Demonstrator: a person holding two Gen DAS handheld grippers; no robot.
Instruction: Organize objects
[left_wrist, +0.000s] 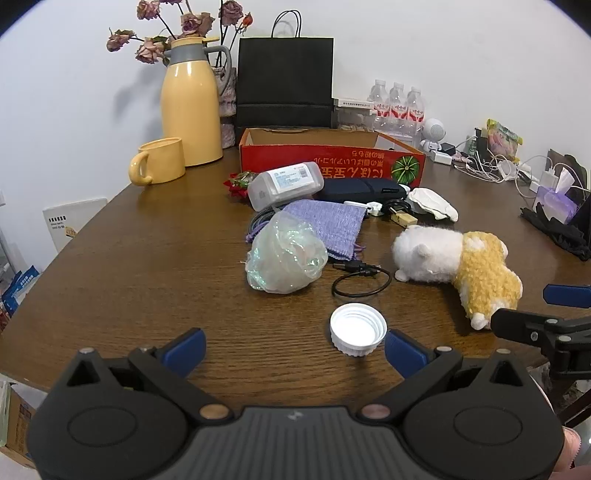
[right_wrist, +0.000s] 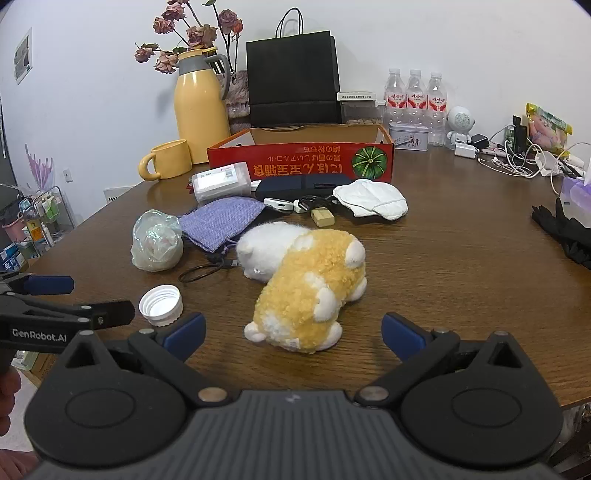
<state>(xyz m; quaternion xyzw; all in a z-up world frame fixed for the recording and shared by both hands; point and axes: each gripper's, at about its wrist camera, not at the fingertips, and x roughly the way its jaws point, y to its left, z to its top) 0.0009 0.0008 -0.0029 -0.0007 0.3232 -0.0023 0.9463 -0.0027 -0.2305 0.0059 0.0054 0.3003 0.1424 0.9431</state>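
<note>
Loose objects lie on a brown wooden table (left_wrist: 147, 266) in front of a red cardboard box (left_wrist: 332, 166). A yellow-and-white plush toy (right_wrist: 310, 284) lies just ahead of my right gripper (right_wrist: 293, 334), which is open and holds nothing. My left gripper (left_wrist: 293, 350) is open too, with a white bottle cap (left_wrist: 357, 328) near its right finger. Beyond the cap lie a crumpled clear plastic bag (left_wrist: 286, 254), a purple knitted pouch (left_wrist: 325, 225), a black cable loop (left_wrist: 360, 278), a clear plastic case (left_wrist: 284, 184), a dark pouch (left_wrist: 360, 190) and a white cloth (left_wrist: 432, 208).
A yellow jug (left_wrist: 190, 99) and yellow mug (left_wrist: 159, 160) stand at the back left beside a black paper bag (left_wrist: 284, 83). Water bottles (right_wrist: 415, 103), chargers and cables (right_wrist: 509, 158) crowd the back right. Black gloves (right_wrist: 565, 229) lie at the right edge.
</note>
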